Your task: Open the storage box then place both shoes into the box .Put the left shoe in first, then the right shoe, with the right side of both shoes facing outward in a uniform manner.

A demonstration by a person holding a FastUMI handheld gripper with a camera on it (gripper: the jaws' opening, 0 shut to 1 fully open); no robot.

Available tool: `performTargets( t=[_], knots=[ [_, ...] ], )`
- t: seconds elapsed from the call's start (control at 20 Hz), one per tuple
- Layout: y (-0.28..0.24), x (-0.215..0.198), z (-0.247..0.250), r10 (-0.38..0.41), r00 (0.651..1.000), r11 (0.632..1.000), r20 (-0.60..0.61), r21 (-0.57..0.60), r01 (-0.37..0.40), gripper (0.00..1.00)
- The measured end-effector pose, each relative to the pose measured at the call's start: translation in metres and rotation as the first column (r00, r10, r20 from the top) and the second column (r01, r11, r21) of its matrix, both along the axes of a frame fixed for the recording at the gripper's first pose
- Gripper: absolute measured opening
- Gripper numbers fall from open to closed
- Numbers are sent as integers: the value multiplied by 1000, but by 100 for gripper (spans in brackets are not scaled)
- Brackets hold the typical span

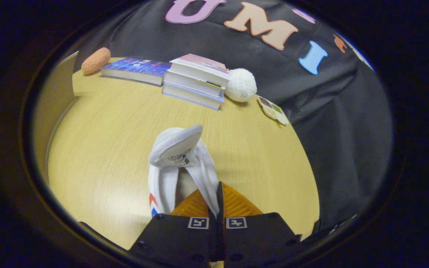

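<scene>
One pale wooden round tabletop [99, 149], carrying a stack of three closed books [196, 83] beside a white knitted ball [241, 85] at the far rim. Nearer, white canvas shoe [179, 163] hanging just ahead, collar edge pinched. Gripper [217, 203] fingers closing almost together on that collar.

table [99, 149] | books [196, 80], two balls, card | shoe [173, 163] held above

White shoe [179, 163] showing red and blue stripes, pale wood-grain table [106, 141], orange plush ball [95, 60], white plush ball [240, 85], blue-covered book [136, 69], pink-covered book [199, 67] topping stack
</scene>
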State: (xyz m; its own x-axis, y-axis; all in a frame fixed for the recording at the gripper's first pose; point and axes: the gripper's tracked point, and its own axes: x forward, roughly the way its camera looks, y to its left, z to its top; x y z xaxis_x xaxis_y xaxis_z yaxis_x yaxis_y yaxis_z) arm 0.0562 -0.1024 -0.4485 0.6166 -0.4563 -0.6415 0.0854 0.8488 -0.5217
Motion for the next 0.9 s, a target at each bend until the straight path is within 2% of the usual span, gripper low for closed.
performTargets(
  t=[0.15,0.3,0.55,0.8,0.9],
  knots=[
    [10,0,26,44,999,990,17,-133,-42,3],
    [29,-1,65,37,997,980,64,-195,-24,3],
    [91,11,152,44,972,985,232,-170,-4,3],
    [191,32,237,100,905,993,413,-105,-62,3],
    [235,38,253,119,879,993,461,-64,-101,3]
  ],
)
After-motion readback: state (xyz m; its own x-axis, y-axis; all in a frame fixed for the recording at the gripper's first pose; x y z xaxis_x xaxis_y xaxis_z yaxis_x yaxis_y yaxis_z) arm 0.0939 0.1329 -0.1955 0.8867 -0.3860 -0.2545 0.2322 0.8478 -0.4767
